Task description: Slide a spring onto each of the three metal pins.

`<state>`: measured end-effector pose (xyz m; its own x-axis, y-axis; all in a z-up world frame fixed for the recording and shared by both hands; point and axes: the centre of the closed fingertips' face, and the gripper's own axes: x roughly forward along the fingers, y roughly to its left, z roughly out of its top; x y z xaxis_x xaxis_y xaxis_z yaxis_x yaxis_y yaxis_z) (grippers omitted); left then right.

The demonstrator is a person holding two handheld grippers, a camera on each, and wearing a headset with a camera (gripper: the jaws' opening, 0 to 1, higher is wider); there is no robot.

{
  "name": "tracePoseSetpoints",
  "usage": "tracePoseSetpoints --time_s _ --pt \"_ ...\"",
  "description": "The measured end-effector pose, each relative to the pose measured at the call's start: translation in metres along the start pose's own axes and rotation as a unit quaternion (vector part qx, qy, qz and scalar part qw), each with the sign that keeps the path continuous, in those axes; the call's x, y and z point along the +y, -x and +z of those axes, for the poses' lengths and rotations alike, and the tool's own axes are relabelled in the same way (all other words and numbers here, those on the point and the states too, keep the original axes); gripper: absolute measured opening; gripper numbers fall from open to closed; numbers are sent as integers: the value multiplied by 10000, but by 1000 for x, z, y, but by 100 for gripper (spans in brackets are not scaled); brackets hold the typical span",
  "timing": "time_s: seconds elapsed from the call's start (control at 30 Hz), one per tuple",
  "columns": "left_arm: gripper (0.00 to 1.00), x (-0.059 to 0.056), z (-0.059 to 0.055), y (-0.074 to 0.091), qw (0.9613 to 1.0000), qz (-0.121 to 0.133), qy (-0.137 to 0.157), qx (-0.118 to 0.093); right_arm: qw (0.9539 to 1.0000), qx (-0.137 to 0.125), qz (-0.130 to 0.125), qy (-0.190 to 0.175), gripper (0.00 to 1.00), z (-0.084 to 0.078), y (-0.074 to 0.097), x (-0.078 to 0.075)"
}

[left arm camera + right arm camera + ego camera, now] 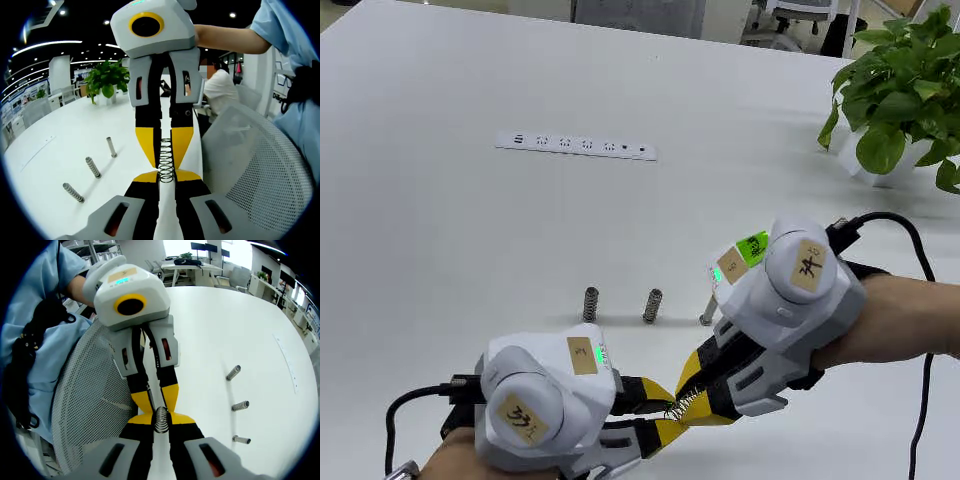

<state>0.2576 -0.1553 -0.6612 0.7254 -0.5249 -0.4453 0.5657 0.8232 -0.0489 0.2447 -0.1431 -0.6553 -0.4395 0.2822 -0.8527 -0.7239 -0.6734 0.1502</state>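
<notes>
On the white table [470, 230] stand three pins in a row. Springs sit over the left pin [590, 303] and the middle pin [652, 305]; the right pin [707, 312] is bare metal. In front of them, above the table's near edge, my two grippers meet tip to tip. The left gripper [665, 412] and the right gripper [692, 398] are both shut on one loose spring [678, 405]. In the left gripper view the spring [165, 167] runs between my own tips and the right gripper's yellow fingers [182, 142]. The right gripper view shows the spring [160, 421] end-on.
A white power strip [577, 146] lies far back on the table. At the back right corner a potted plant [905, 90] stands. Cables trail from both grippers. A white mesh chair [260, 160] is beside the table's near edge.
</notes>
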Motion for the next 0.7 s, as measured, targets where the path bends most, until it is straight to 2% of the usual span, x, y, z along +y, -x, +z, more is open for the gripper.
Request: tracePoseSetpoints --time_s 0.2,0.33,0.43,0.57,0.7 --pt "11 3 -1 0 9999 90 71 -32 10000 -4 -21 -14 12 1 -1 -3" --pt "14 7 -7 1 9995 203 244 -4 10000 17 -80 -49 12 -2 -2 -8" --pt "21 12 -13 4 9987 341 388 3 9999 8 -132 -85 12 -5 -2 -12" --pt "31 24 -22 13 9963 650 563 39 9993 80 -299 -204 12 -18 -3 -26" --pt "34 36 -29 26 9929 928 738 17 9985 160 -469 -229 12 -29 -1 -37"
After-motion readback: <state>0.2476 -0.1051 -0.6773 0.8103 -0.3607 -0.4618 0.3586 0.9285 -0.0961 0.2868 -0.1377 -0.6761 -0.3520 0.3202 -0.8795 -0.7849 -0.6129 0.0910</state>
